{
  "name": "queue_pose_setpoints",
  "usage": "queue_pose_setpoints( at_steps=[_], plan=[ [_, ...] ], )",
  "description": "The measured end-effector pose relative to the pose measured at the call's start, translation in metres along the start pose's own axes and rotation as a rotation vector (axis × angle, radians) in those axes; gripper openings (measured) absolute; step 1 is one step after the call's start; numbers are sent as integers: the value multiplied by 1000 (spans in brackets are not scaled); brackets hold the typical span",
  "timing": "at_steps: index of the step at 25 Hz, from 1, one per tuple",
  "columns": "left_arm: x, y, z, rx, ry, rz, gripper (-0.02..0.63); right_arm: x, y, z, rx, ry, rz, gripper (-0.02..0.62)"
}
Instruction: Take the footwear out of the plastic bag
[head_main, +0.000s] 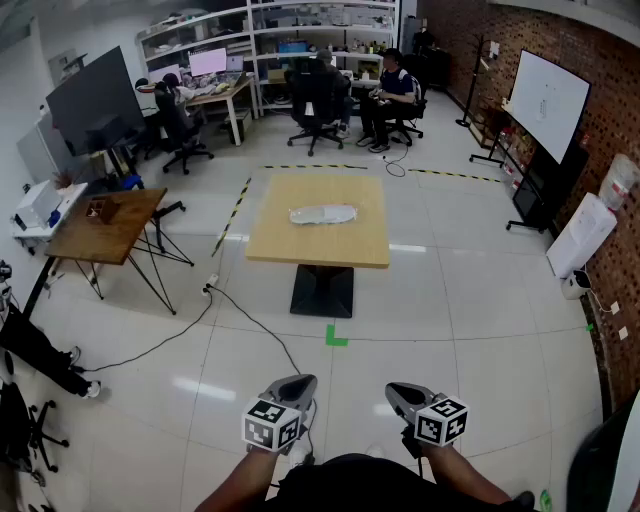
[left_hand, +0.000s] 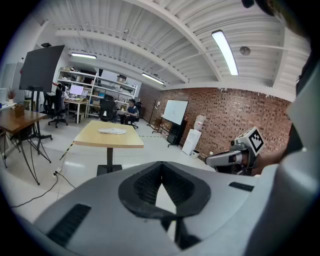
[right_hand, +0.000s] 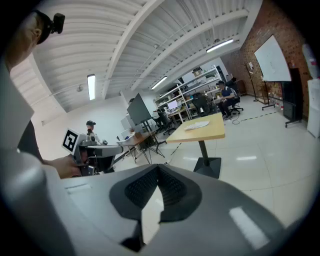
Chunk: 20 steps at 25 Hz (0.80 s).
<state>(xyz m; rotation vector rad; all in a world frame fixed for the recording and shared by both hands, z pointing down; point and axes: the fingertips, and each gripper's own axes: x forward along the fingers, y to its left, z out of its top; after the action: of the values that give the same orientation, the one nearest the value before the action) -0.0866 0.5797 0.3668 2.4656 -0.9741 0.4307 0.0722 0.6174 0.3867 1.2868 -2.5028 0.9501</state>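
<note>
Far ahead, the plastic bag (head_main: 323, 214) lies mid-counter (head_main: 285, 245), well apart from both tools. The left tool (head_main: 296, 386) and right tool (head_main: 402, 396), near the person, are clamped together on nothing. Between them and the counter, a cable (head_main: 262, 325) and green tape mark (head_main: 336, 337) cross the tiled floor (head_main: 480, 320). A wooden desk (head_main: 110, 225) stands left and a whiteboard (head_main: 548, 100) right.

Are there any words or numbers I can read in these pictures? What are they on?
No words or numbers can be read here.
The whiteboard: faint marks, too small to read.
The computer screen: lit, too small to read.
The left gripper and right gripper: black-and-white square patterns on their cubes, no letters.
The green tape on the floor: an L-shaped mark, not writing.
</note>
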Motion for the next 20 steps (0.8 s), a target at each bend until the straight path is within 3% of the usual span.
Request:
queue_pose_setpoints(
  at_steps=[7,14,20],
  plan=[
    [34,-6,-2,32,-9,58,8,-7,-28,11,-66,-36,67,3],
    [49,-26,17,28,-86,166,8,-54,-92,-7,-68,33,61,2],
    [59,-35,-20,-45,-8,198,6,-84,-129,4,-40,-23,20,3]
  ],
)
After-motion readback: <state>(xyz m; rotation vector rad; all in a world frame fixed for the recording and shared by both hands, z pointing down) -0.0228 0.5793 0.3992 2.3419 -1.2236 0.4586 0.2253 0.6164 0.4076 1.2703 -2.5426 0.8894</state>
